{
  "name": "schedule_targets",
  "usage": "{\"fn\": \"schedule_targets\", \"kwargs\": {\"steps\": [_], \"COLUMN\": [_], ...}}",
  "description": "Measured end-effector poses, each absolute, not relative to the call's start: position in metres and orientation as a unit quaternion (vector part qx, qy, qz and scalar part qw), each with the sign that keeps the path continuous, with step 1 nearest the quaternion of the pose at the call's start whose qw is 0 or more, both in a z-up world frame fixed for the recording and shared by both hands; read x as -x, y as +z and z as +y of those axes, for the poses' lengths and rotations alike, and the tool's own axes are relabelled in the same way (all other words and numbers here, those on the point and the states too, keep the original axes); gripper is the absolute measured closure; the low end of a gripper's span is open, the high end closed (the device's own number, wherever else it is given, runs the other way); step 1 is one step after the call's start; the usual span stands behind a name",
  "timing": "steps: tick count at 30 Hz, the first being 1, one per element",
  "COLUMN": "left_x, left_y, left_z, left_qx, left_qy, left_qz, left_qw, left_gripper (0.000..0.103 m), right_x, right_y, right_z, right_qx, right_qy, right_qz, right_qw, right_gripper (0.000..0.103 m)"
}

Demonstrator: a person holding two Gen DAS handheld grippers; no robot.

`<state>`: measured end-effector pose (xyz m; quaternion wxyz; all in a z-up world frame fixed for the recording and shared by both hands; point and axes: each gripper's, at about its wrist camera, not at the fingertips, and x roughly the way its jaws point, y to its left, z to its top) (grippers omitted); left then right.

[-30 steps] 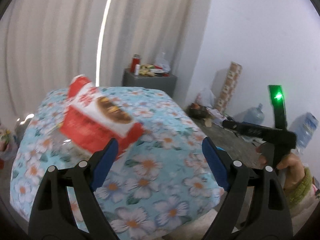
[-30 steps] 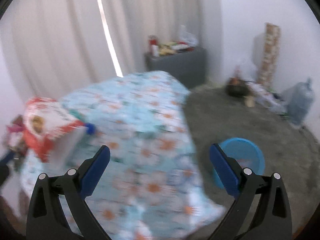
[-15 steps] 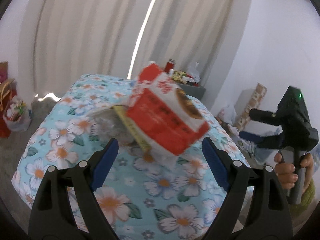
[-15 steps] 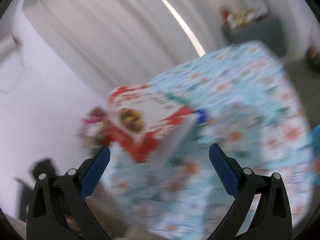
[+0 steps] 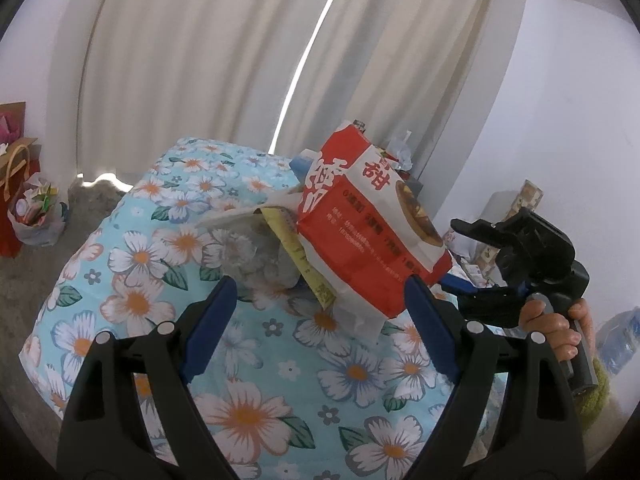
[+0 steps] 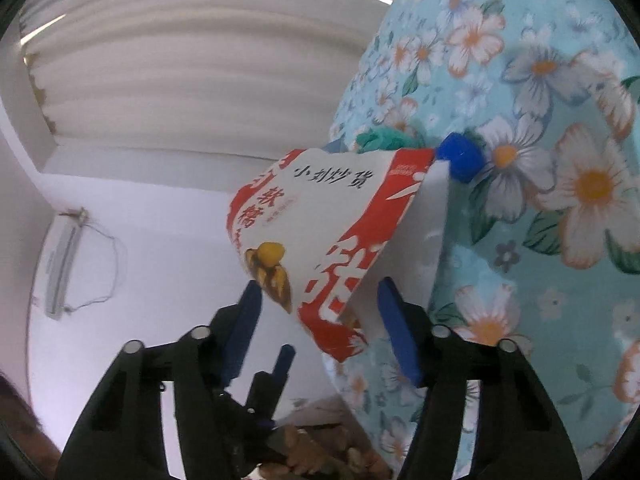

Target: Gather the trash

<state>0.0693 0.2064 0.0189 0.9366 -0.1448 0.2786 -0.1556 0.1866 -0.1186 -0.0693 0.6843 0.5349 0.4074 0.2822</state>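
The right gripper (image 6: 318,308) has rolled and its jaws have just been closing, half-spread around the red-and-white snack bag's (image 6: 320,224) corner, pads not pressing

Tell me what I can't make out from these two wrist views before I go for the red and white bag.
- Right wrist view: whether the right tongs, whose jaws have just been closing, press the red and white bag; the bag's corner lies between them.
- Left wrist view: the things under the bag, which covers them.
- Right wrist view: the blue cap, partly behind the bag.
- Left wrist view: the shopping bags, cut by the edge.

Red-and-white snack bag (image 5: 372,232) lies tilted atop clear crumpled plastic (image 5: 248,252).
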Motion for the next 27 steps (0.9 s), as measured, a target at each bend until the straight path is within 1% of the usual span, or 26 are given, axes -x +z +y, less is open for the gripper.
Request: {"fn": "schedule_targets", "kwargs": {"steps": [2,3,4,5,6,8,9,16,21,24,27], "left_x": [-0.069,-0.069,-0.069,-0.069,-0.068,-0.067,-0.066,-0.061,-0.058,-0.057,-0.053], "left_y": [0.019,0.019,0.019,0.02,0.02,0.021,0.023,0.03,0.036,0.04,0.045], "left_z": [0.206,0.205,0.205,0.205,0.204,0.204,0.204,0.206,0.206,0.204,0.201], "left_qx": [0.145,0.145,0.144,0.144,0.142,0.138,0.137,0.134,0.13,0.129,0.126], "left_qy": [-0.156,-0.156,-0.156,-0.156,-0.156,-0.155,-0.154,-0.148,-0.15,-0.156,-0.165], "left_qz": [0.278,0.278,0.278,0.277,0.275,0.272,0.271,0.264,0.258,0.255,0.249], "left_qw": [0.937,0.937,0.937,0.937,0.938,0.94,0.94,0.943,0.946,0.946,0.946], "left_gripper": [0.022,0.022,0.022,0.022,0.022,0.022,0.022,0.022,0.022,0.022,0.022], "right_x": [-0.187,-0.187,-0.187,-0.188,-0.189,-0.19,-0.19,-0.196,-0.176,-0.148,-0.101], "right_y": [-0.069,-0.069,-0.068,-0.066,-0.064,-0.052,-0.048,0.003,0.042,0.067,0.096], "right_z": [-0.118,-0.118,-0.117,-0.116,-0.116,-0.111,-0.111,-0.112,-0.135,-0.153,-0.161], "right_qx": [-0.54,-0.542,-0.546,-0.548,-0.549,-0.544,-0.543,-0.51,-0.473,-0.417,-0.294], "right_qy": [0.291,0.295,0.303,0.313,0.321,0.343,0.352,0.404,0.403,0.364,0.286], "right_qz": [0.405,0.404,0.399,0.393,0.386,0.367,0.358,0.285,0.234,0.216,0.207], "right_qw": [0.678,0.675,0.672,0.669,0.668,0.672,0.673,0.703,0.747,0.804,0.888], "right_gripper": [0.065,0.069,0.078,0.083,0.085,0.094,0.096,0.098,0.098,0.098,0.098]}}
